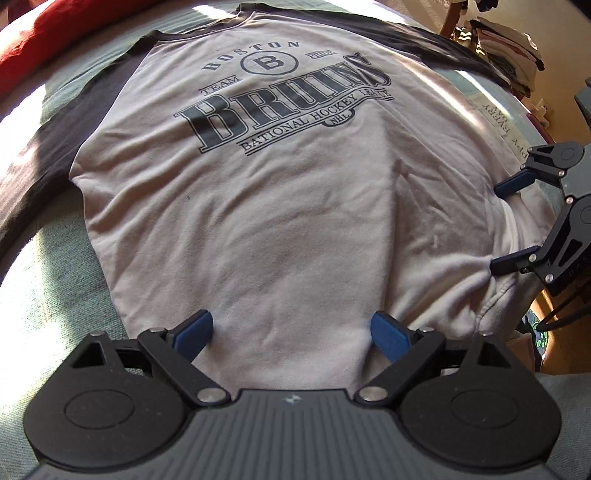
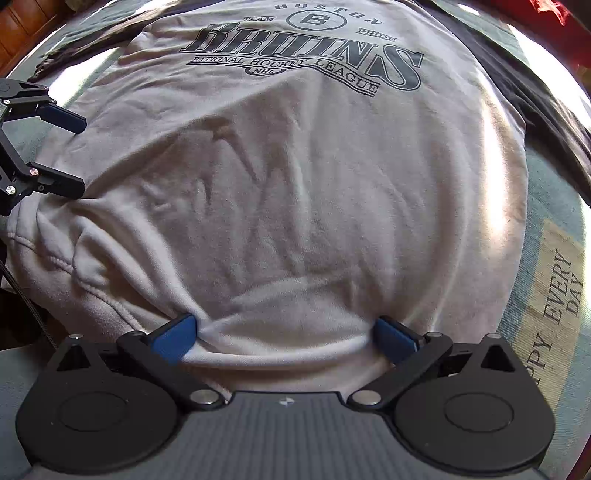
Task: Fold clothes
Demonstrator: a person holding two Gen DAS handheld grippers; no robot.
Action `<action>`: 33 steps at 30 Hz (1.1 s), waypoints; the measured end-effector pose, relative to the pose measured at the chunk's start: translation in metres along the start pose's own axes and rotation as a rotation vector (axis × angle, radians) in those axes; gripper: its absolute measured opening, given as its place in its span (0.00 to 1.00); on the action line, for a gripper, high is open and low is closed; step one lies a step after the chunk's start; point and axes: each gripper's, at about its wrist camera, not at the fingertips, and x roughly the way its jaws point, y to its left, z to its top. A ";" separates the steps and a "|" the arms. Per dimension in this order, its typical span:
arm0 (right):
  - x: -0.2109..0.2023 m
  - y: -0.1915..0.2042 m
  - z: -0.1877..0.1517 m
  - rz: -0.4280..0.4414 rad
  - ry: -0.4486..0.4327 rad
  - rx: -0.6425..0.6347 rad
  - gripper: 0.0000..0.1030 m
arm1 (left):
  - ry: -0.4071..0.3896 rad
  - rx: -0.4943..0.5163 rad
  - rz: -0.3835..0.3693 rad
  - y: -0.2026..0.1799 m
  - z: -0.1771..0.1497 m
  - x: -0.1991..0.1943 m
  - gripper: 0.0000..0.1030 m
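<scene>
Sunlit and striped with shadow, a pale green cover [image 1: 55,295] spreads under everything; in the right wrist view it bears a printed panel [image 2: 557,291] reading "EVERY DAY".

Nearest the left wrist camera, the left gripper [image 1: 291,334] points steeply down over the hem of a grey shirt [image 1: 258,221]. Its jaws stand wide apart, blue pads [image 1: 194,334] on either side of a flat stretch of cloth, with nothing pinched between them. From the right wrist view the same gripper [image 2: 72,155] shows at the left edge, both fingers spread above the shirt's side.

The right gripper [image 2: 284,336] also points down at the hem, its jaws spread wide. A raised fold of the hem [image 2: 280,347] lies between its pads [image 2: 173,338], and the cloth bunches against both of them; whether they press on it I cannot tell. In the left wrist view this gripper [image 1: 506,225] sits at the right edge, over the rumpled corner of the shirt.

Beyond the grippers the shirt lies face up and mostly flat, creased near the hem. Its chest print [image 1: 280,96] reads "BOSTON BRUINS". Dark sleeves [image 1: 44,158] stretch out to both sides.

Farther off, a red cloth [image 1: 55,33] lies past the left sleeve, and a stack of folded clothes [image 1: 506,48] stands at the far right of the left wrist view.
</scene>
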 end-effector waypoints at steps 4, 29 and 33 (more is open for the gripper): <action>-0.001 0.001 -0.002 -0.001 -0.006 0.000 1.00 | 0.029 0.029 -0.012 -0.010 -0.006 -0.001 0.90; -0.021 -0.045 0.002 0.043 -0.131 0.127 1.00 | 0.015 -0.250 0.103 -0.005 0.055 0.025 0.90; -0.028 -0.044 0.003 0.047 -0.144 0.117 1.00 | -0.068 -0.289 0.089 0.011 0.064 0.008 0.90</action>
